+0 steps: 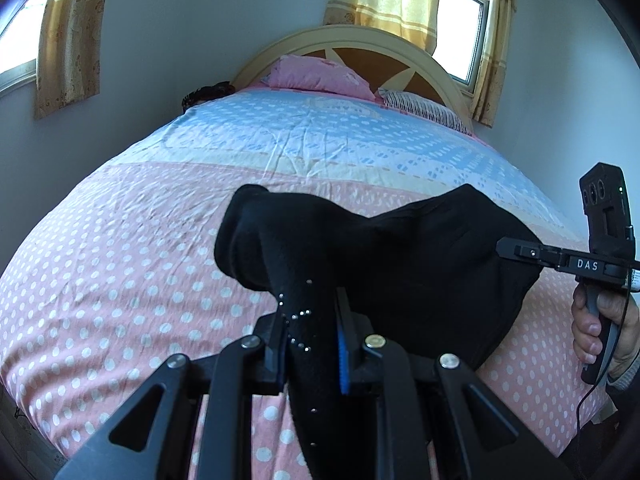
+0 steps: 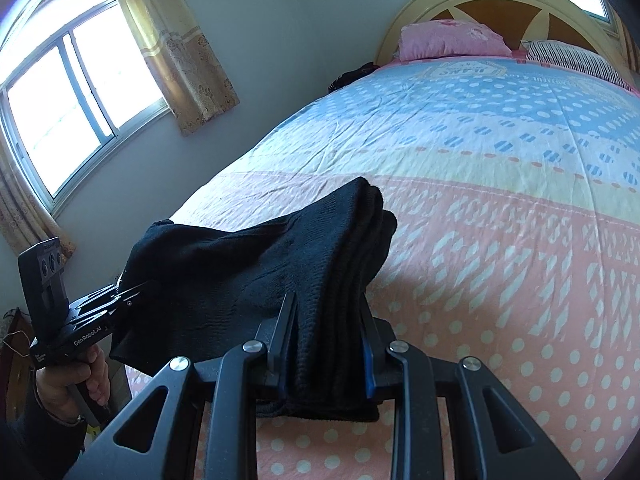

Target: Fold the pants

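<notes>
Clearly mid-fold, both the left gripper (image 1: 312, 344) and right gripper (image 2: 326, 344) have their fingers clamped on the black pants (image 1: 420, 264), held above the bed (image 1: 140, 240) near its foot edge, and lowering them flat looks next.

Two tools (image 1: 312, 344) (image 2: 326, 344), one pants (image 1: 420, 264), two pillows (image 1: 320, 76) (image 1: 424, 110), two windows (image 2: 68, 116) (image 1: 464, 48).

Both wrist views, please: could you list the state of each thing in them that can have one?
Black pants: bunched, lifted off the bed, held between both grippers.
Left gripper: shut on the pants.
Right gripper: shut on the pants, several layers thick.
Bedspread: spread over the bed, slightly wrinkled.
Pink pillow: lying at the headboard.
Striped pillow: lying beside the pink one.
Curtains: drawn aside, window uncovered.
</notes>
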`<action>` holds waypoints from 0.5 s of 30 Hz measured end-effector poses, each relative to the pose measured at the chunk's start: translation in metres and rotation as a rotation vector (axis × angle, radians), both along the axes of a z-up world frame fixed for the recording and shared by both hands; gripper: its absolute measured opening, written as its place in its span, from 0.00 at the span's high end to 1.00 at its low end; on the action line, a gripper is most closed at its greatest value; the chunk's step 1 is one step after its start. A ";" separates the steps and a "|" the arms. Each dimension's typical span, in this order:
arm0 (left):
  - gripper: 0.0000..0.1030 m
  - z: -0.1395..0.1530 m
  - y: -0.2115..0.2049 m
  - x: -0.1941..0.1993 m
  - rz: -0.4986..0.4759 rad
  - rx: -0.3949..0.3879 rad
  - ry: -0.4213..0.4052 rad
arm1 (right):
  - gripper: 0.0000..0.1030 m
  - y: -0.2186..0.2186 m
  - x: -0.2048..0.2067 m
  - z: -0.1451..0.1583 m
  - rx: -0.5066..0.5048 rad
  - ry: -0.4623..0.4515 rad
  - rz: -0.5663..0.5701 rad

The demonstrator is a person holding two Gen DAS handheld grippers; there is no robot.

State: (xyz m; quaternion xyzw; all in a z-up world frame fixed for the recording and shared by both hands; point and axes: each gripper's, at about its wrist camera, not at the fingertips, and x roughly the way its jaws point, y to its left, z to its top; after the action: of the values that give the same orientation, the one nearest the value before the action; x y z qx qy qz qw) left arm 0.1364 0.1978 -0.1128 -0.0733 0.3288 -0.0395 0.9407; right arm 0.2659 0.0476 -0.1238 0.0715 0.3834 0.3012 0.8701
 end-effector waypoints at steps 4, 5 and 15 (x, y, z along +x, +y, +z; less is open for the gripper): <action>0.82 -0.004 0.003 0.000 -0.001 -0.004 0.008 | 0.74 -0.001 0.001 -0.006 0.000 0.007 -0.005; 0.82 -0.004 0.003 0.000 -0.002 -0.006 0.009 | 0.73 -0.001 0.002 -0.007 0.001 0.009 -0.007; 0.80 -0.016 0.005 0.004 -0.012 -0.003 0.022 | 0.73 -0.006 0.006 -0.020 0.002 0.048 -0.019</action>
State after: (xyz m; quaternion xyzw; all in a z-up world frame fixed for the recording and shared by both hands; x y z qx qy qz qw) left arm 0.1405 0.2024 -0.1293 -0.0731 0.3396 -0.0448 0.9366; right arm 0.2722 0.0420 -0.1440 0.0833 0.4031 0.2915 0.8635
